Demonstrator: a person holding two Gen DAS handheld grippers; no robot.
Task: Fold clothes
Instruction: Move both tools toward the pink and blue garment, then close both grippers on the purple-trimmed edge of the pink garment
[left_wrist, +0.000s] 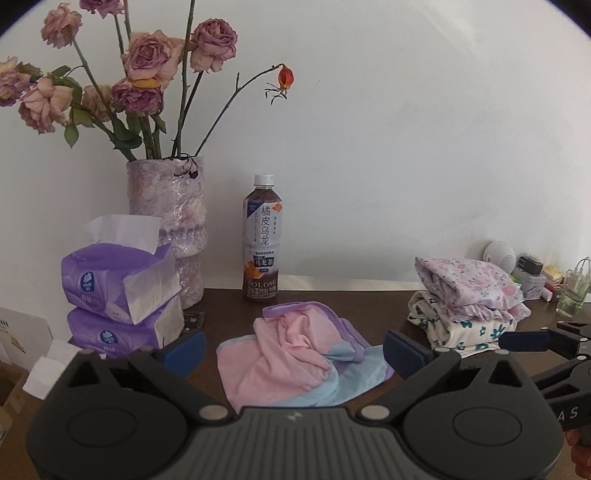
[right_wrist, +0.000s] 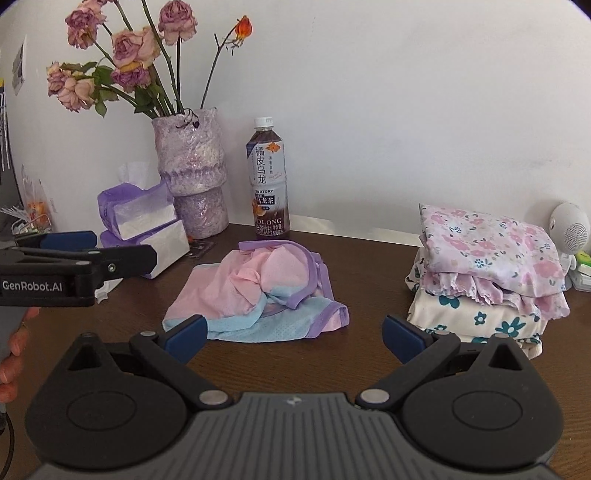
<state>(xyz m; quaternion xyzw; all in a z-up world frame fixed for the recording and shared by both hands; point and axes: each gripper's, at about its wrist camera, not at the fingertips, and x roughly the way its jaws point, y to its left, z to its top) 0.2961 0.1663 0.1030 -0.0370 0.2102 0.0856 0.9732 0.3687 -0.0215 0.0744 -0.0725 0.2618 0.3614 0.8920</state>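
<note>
Lying crumpled on open table (right_wrist: 369, 258), pastel garment (right_wrist: 258, 291) between spread fingers (right_wrist: 186, 338)

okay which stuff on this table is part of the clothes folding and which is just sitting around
Part of the job:
crumpled pink, blue and purple garment
stack of folded floral clothes
open left gripper
open right gripper

Just lying about:
purple tissue packs
textured vase of dried roses
oolong tea bottle

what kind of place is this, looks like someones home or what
Probably a home: a dark wooden table against a white wall, with a vase of dried roses, tissue packs and folded floral clothes.
</note>
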